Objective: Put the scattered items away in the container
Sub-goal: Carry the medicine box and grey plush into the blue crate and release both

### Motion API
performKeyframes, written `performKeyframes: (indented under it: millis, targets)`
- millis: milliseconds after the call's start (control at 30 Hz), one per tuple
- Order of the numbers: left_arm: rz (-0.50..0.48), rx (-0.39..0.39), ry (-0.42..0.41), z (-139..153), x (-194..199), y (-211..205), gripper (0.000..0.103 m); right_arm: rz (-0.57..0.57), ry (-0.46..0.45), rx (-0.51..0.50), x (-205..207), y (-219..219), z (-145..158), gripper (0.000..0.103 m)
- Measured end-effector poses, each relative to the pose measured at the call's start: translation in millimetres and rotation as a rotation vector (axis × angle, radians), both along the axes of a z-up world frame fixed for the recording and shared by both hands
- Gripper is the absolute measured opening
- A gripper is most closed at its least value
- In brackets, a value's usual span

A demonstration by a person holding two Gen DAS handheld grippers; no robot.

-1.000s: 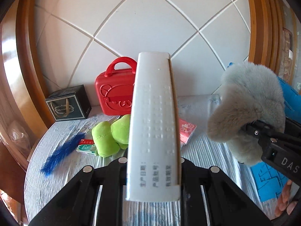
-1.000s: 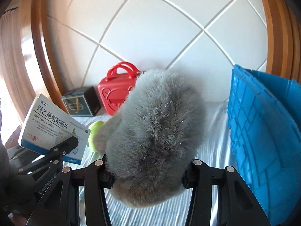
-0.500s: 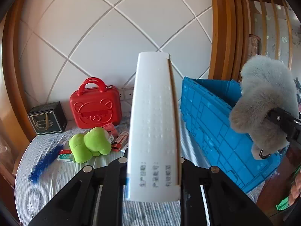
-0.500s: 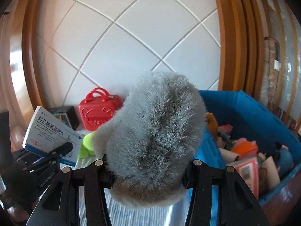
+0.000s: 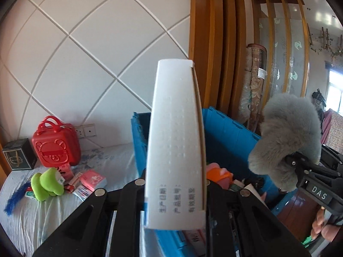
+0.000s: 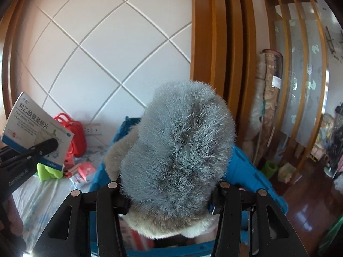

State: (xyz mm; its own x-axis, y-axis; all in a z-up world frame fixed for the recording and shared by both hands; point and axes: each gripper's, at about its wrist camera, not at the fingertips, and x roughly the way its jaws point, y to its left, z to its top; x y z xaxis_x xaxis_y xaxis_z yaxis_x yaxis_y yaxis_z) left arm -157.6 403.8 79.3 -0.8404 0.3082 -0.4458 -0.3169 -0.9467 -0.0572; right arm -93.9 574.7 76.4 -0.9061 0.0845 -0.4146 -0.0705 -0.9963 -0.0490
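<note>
1. Above the open blue plastic crate [image 5: 227, 132], the left gripper [image 5: 174, 194] pinches a flat white cardboard medicine box [image 5: 175, 141] edge-on, its jaws nearly together on the thin carton.
2. The box's narrow white side faces the left camera, with small grey print near its lower end and rows of raised dots higher up.
3. To its right, the right gripper [image 5: 293, 165] clamps a fluffy grey plush toy [image 5: 289, 137], its jaws part-way apart around the soft body; the toy hangs over the crate's right side.
4. The left view alone shows the crate's contents, among them an orange soft toy [image 5: 218, 174], and a fingertip [image 5: 318, 224] beneath the right gripper.
5. The left view also shows the white tablecloth [image 5: 42, 214] clearly, carrying a lime-green plush toy [image 5: 48, 184], a red plastic toy suitcase [image 5: 56, 144], a dark square box [image 5: 18, 155], small pink packets [image 5: 92, 178] and a blue feather [image 5: 16, 198].
6. The right view alone shows the medicine box's broad face [image 6: 37, 130], white with a blue band and Chinese lettering.
7. In the right view the plush fills the centre and hides most of the crate.
</note>
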Motion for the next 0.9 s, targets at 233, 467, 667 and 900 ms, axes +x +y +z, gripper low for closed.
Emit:
performKeyframes:
  millis: [233,467,667,900]
  targets:
    - [0.001,-0.139,-0.173,-59,-14,119,0.017,0.058,-0.094,-0.041,-21,91,-41,0.049]
    - [0.039,-0.177,-0.268,-93,-11,145,0.023,0.115,-0.154,-0.077,-33,125,-77,0.049]
    - [0.077,-0.192,-0.244,-96,3,146,0.062,0.153,-0.178,-0.088,-35,127,-89,0.049]
    - [0.117,-0.195,-0.225,-89,20,142,0.066,0.173,-0.206,-0.085,-33,126,-96,0.053]
